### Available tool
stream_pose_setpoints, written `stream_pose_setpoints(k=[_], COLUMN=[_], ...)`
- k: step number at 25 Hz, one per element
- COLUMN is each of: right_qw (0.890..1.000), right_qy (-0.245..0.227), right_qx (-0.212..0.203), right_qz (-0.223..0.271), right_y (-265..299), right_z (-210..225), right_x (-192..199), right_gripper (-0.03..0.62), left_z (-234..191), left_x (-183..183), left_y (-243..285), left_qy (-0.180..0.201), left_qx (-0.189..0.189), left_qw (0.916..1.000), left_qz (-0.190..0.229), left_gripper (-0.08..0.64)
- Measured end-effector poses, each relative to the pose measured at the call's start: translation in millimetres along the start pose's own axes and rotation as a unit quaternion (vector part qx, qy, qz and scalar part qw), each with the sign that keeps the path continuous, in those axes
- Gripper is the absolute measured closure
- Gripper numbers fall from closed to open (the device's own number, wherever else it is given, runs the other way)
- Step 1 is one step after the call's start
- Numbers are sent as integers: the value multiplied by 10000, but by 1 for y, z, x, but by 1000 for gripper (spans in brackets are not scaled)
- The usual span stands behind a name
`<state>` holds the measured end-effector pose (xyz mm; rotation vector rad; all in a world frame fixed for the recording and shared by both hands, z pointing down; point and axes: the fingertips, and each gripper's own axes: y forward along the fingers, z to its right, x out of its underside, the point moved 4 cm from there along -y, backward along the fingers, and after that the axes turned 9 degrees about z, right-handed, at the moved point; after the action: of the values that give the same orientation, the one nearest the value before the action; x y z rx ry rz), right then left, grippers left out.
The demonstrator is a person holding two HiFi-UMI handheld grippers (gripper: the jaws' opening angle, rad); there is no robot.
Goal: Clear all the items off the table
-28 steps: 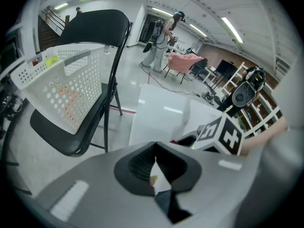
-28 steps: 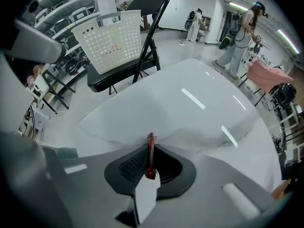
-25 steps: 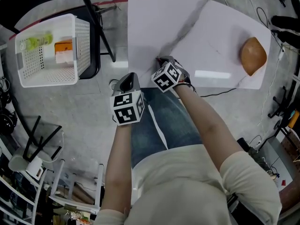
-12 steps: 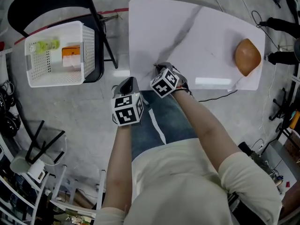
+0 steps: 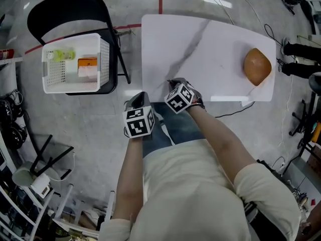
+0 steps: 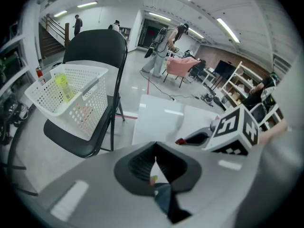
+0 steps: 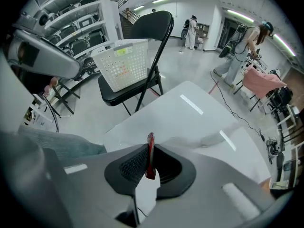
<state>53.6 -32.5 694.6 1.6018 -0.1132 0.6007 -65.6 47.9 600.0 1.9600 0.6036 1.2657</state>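
A round orange-brown item (image 5: 257, 66) lies near the right end of the white table (image 5: 220, 39). My right gripper (image 5: 173, 81) hangs over the table's near edge. Its jaws are shut on a thin red piece (image 7: 150, 156) that stands upright between the pads. My left gripper (image 5: 136, 99) is off the table's near left corner, above the floor. It is shut with nothing held (image 6: 156, 147). A white basket (image 5: 75, 87) rests on a black folding chair (image 5: 70, 8) to the left. It holds a yellow-green bottle (image 5: 62, 55) and an orange box (image 5: 86, 67).
Cables run across the floor behind and to the right of the table. A stool and cluttered shelving (image 5: 30, 174) stand at the lower left. People stand far off in the room (image 6: 164, 46). My legs are against the table's near edge.
Both grippers have risen a little, and the right one still grips the red piece. The view has pulled back, so the table, chair and basket sit lower in the picture.
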Motion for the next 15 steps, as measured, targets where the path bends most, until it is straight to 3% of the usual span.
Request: stream_pose_setpoints(k=[15], right_qw=[9990], right_qy=[68], right_qx=[-39], right_qz=[439], right_y=[-70], right_z=[-2], right_x=[-36], right_gripper=[561], left_z=[7], left_x=[-36], left_y=[-45], left_qy=[-115], left_qx=[-102], left_qw=[9990], left_qz=[413], left_gripper=[552])
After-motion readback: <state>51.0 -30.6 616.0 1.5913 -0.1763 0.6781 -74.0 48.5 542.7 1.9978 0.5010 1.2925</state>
